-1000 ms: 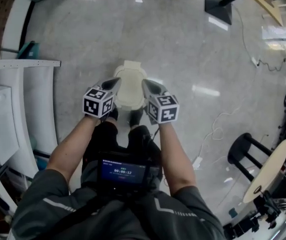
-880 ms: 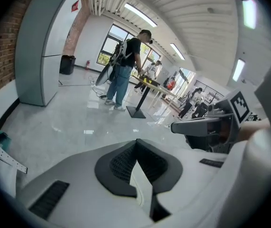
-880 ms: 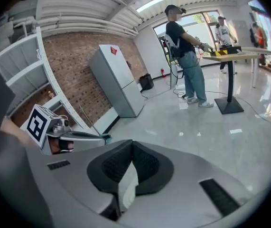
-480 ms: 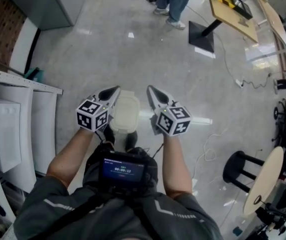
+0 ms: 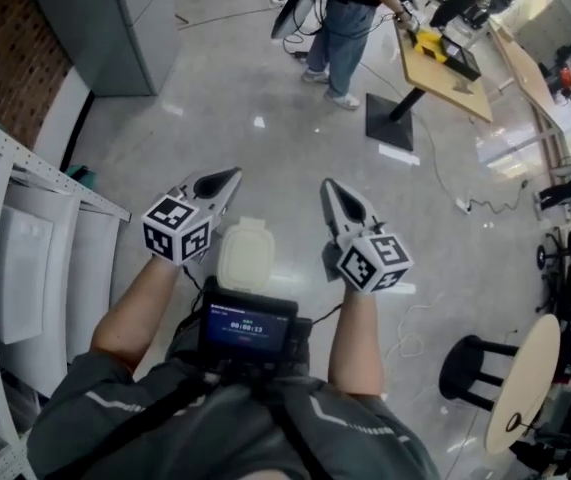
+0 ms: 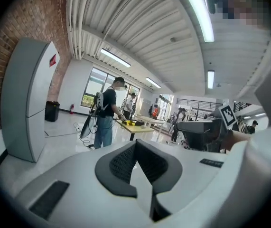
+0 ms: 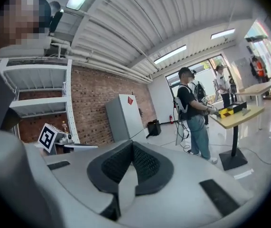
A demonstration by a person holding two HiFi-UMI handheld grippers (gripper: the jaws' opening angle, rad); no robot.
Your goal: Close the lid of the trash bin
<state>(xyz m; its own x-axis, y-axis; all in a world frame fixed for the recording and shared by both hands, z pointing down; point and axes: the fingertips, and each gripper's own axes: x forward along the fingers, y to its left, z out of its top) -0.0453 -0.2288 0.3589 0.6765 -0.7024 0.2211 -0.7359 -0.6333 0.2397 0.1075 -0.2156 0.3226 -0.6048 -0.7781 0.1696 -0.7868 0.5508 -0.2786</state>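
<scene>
Your left claw (image 5: 223,178) and right claw (image 5: 331,188) have lifted and swung wide of the bin (image 5: 237,271), both pinched together on nothing. It stands on the floor between them, by your feet. Its lid (image 5: 247,250) looks flat down, so the job seems done.

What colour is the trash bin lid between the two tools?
Cream, close to off-white, with no pattern: the trash bin lid shows best in the head view.
</scene>
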